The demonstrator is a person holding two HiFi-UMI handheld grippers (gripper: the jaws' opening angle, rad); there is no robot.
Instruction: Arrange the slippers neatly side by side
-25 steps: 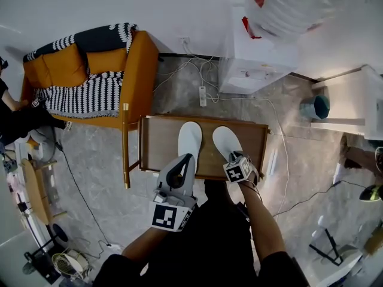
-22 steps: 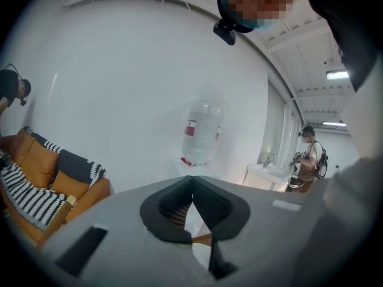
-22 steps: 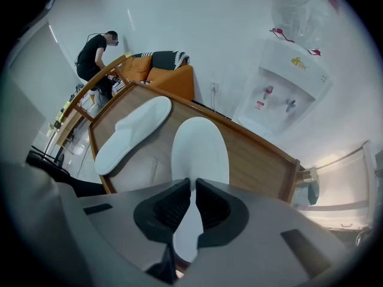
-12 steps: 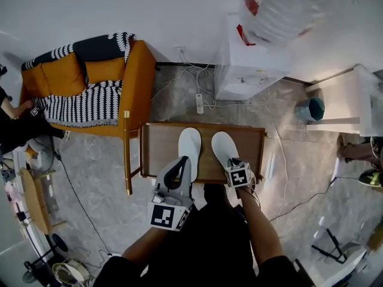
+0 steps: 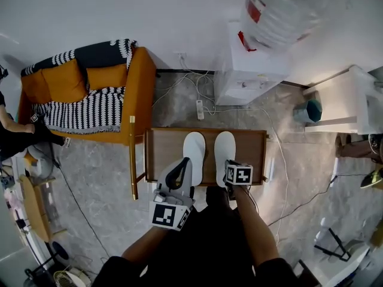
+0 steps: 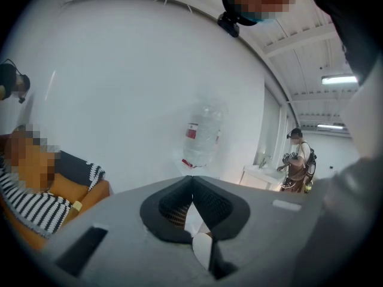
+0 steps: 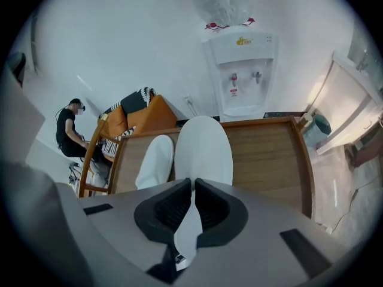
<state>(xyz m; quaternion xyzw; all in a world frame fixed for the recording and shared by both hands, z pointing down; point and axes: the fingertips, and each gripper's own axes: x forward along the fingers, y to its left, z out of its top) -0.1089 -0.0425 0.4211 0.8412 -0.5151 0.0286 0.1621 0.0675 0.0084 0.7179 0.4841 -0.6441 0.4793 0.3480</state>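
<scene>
Since a second ago the right slipper (image 5: 224, 150) has swung from a slant to straight. The right tool (image 7: 192, 191) has just been closing its jaws, with that slipper's heel edge between them.

Reading the head view from the left, the left tool (image 5: 185, 162) hovers at lower centre over the near edge of the tabletop (image 5: 164, 149). Its jaws are together with nothing gripped, as far as we can see. Just right of it lies the left slipper (image 5: 193, 149), toe toward the top of the frame. The right slipper lies beside it, parallel, heels about level, with a thin strip of wood showing between them. At that slipper's near end the right tool is narrowed to a pinch on the thin heel edge.

We judge the pairing all but done. What is left is for us to let the heel go and draw both tools back.
</scene>
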